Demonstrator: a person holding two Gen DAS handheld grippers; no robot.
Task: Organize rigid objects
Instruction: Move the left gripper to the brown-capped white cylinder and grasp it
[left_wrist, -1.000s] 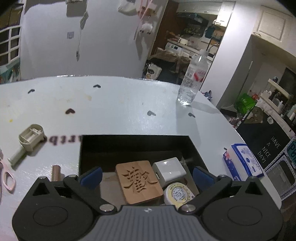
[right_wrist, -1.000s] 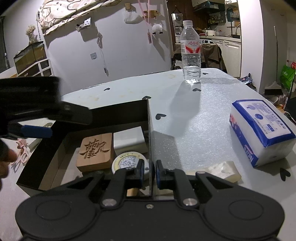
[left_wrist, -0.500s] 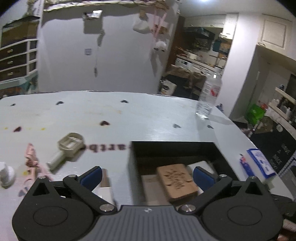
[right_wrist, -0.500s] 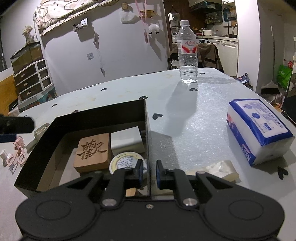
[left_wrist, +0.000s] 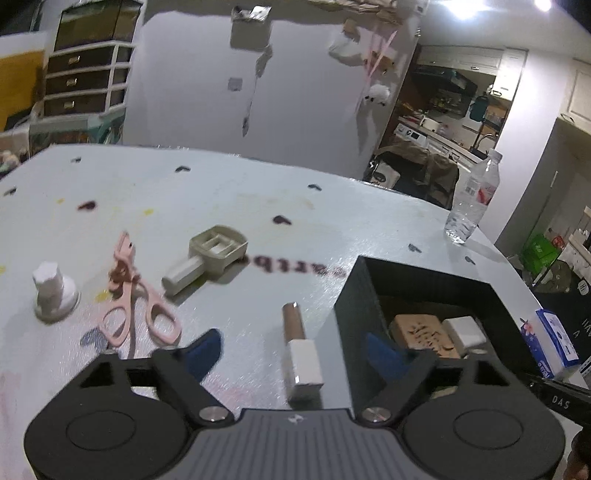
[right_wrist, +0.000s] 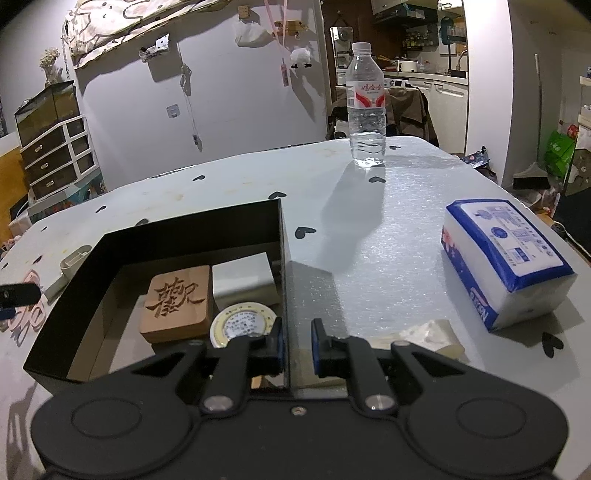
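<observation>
Black open-top cardboard box (right_wrist: 192, 229) has its right wall pinched by the right gripper (right_wrist: 296, 345); left gripper (left_wrist: 293, 350) gapes wide over 1 bronze-and-white lipstick tube (left_wrist: 300, 350).

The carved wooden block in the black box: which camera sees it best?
The right wrist view: the wooden block lies fully visible, carving sharp. In the left wrist view, the block is small, blurred and partly hidden.

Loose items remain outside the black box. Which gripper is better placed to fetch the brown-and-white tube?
Left. The left gripper is open with the brown-and-white tube between its fingers; the right gripper is clamped on the black box wall.
</observation>
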